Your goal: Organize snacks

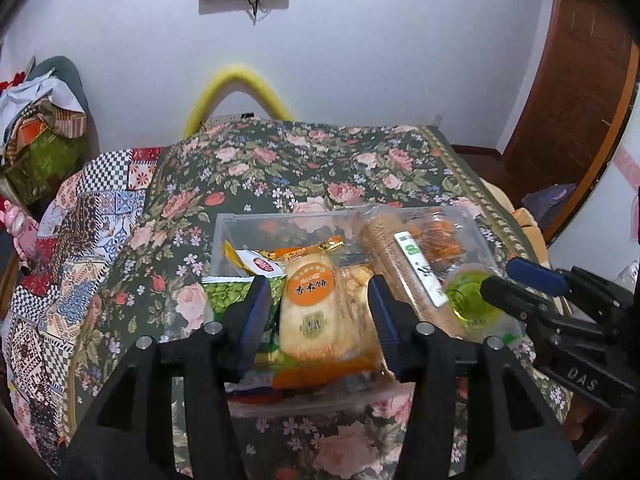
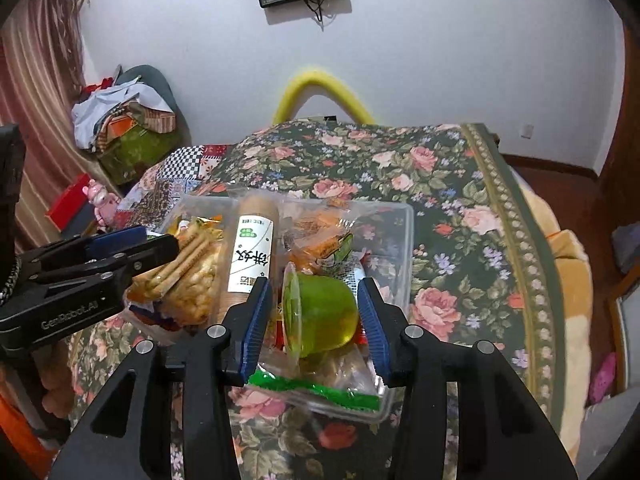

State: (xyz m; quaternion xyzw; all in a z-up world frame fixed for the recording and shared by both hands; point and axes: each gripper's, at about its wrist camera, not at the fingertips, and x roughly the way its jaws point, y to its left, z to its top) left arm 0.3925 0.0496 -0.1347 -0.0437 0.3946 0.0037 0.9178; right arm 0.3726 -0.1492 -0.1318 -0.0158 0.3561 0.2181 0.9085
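Observation:
A clear plastic box (image 1: 224, 236) full of snacks sits on a flowered cloth; it also shows in the right wrist view (image 2: 404, 240). My left gripper (image 1: 318, 304) is open over a rice cracker pack (image 1: 310, 304) in the box, its fingers either side and apart from it. My right gripper (image 2: 316, 312) is open around a green jelly cup (image 2: 324, 312) lying on its side in the box; its pads do not press it. The cup shows in the left wrist view (image 1: 468, 300) too, beside a long biscuit tube (image 1: 400, 264), also in the right wrist view (image 2: 250, 252).
A green pea bag (image 1: 224, 294) lies at the box's left. Biscuit sticks (image 2: 180, 268) and orange packets (image 2: 320, 240) fill the box. The cloth-covered table (image 2: 460, 200) ends at the right. Clutter (image 2: 124, 128) stands far left. A yellow foam arch (image 2: 320, 88) stands behind.

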